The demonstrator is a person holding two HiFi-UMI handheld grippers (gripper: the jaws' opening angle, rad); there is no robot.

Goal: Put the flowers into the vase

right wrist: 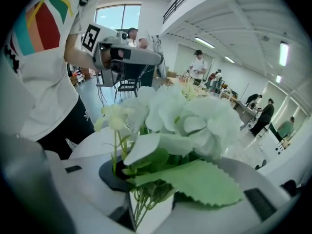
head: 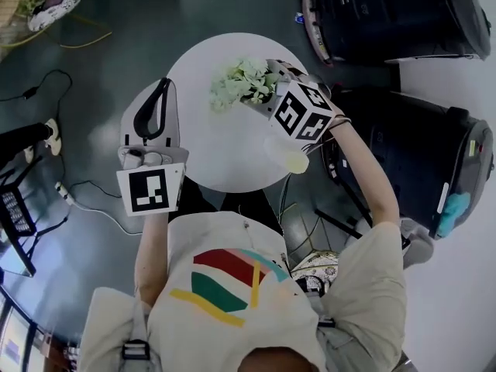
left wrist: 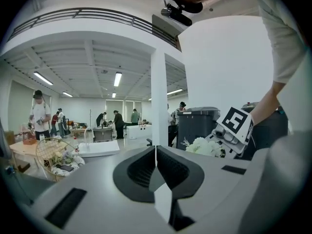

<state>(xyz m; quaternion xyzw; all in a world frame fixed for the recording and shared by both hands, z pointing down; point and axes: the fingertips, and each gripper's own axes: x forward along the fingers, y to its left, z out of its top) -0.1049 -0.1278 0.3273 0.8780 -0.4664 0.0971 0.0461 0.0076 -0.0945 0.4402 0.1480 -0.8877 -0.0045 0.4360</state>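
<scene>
A bunch of white flowers with green leaves hangs above the round white table. My right gripper is shut on its stems. In the right gripper view the blooms and a big serrated leaf fill the middle, and the thin stems run down between the jaws of the right gripper. A pale see-through vase stands near the table's right edge, below the right hand. My left gripper hovers at the table's left side, shut and empty. Its closed jaws point level, with the flowers off to the right.
Two dark wheeled bins stand right of the table. Cables lie on the dark floor at left. A wicker basket with more flowers sits at the far left. Several people work at benches in the background.
</scene>
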